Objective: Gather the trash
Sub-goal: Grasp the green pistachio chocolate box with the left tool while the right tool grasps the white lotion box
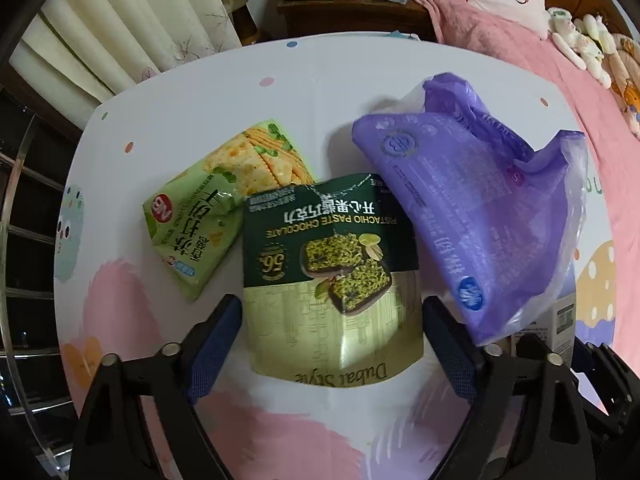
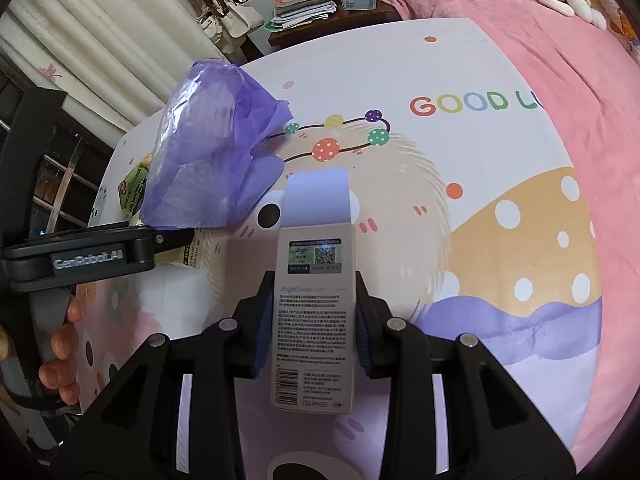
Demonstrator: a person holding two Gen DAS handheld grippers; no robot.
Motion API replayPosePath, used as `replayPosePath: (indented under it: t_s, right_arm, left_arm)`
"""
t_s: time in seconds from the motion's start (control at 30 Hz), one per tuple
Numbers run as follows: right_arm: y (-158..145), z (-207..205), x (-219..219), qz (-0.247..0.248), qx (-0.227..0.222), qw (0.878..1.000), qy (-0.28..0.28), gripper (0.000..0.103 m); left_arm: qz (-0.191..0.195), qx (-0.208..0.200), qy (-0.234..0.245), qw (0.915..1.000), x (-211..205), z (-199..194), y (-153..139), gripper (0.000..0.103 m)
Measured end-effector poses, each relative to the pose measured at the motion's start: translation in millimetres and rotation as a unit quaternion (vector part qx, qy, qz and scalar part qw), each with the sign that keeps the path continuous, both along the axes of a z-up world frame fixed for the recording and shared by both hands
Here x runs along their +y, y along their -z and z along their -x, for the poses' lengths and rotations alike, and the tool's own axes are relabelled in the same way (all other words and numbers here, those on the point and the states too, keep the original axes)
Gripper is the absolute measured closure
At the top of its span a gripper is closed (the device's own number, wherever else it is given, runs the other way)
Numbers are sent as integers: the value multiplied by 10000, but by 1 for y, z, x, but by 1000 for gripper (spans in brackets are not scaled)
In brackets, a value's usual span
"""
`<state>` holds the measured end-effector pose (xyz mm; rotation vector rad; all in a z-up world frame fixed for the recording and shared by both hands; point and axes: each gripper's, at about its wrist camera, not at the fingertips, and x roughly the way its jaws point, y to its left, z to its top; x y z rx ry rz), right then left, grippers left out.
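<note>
Left gripper [image 1: 334,344] is spread wide, holding nothing; the dark green pistachio chocolate pouch [image 1: 328,272] lies flat on the table [image 1: 288,432] between its fingers, near edge just inside the tips, neither pad visibly touching it. Right gripper [image 2: 308,328] is clamped on a slim white carton [image 2: 314,320], pads pressing its two long sides, box sticking out ahead of the fingertips with its lilac flap [image 2: 318,196] open at the far end.

Handling, judged: the pouch looks like an empty foil-film wrapper, so light, floppy, slick; a side squeeze would likely buckle it. It probably needs a pinch on the near edge or a crease. The green cracker wrapper [image 1: 224,208], ahead and left of the left fingers, is partly under the pouch's far corner; it looks the same sort of thin film and may drag along. The purple plastic bag [image 1: 480,216], ahead and right of the left fingers, is crumpled thin film with its mouth loosely open, probably the trash collector; very limp, it would shift at a touch. The carton is stiff card, light, and takes a side grip well.

View differences: left wrist shows all three wrappers and the pouch print; of the carton it shows only a sliver past the bag's right edge. Right wrist shows the grip on the carton, the left gripper body from the side with the person's hand [image 2: 60,344] on its handle, and the bag ahead-left of the right fingers. There the pouch is mostly hidden behind the left gripper and the cracker wrapper is only an edge.
</note>
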<state>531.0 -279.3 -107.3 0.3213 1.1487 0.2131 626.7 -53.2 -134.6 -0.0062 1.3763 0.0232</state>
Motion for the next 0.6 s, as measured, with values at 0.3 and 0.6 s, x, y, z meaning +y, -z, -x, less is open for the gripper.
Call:
replayPosePath:
  t_s: [0.3, 0.6]
  right_arm:
    - [-1, 1, 2, 44, -55, 10000, -14, 72]
    - [-3, 21, 10, 82, -24, 9999, -84, 72]
  left_arm:
    - [186, -280, -36, 9994, -1, 8, -1, 44]
    - [201, -452, 29, 9988, 1, 50, -16, 50]
